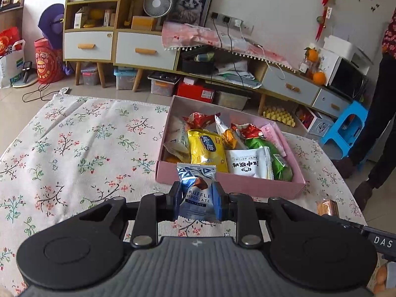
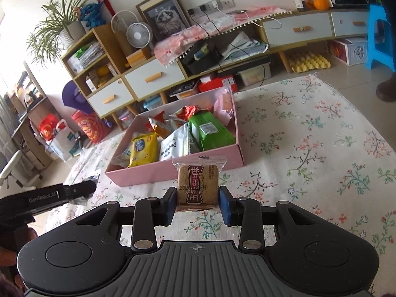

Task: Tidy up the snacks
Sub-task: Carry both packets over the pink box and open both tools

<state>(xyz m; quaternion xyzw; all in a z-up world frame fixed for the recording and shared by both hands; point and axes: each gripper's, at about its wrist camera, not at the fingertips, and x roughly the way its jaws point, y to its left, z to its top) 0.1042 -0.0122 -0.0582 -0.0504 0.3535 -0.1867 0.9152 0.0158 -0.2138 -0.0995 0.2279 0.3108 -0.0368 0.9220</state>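
My left gripper is shut on a blue and white truffle chocolate packet, held upright just short of the near wall of the pink box. The box holds several snack packets, among them a yellow one, a white one and a green one. My right gripper is shut on a clear-wrapped brown biscuit packet, also raised in front of the pink box. The left gripper's black body shows at the left edge of the right wrist view.
A floral tablecloth covers the table under the box. A low cabinet with drawers stands behind, with bins and boxes beneath it. A blue stool and a person's legs are at the right.
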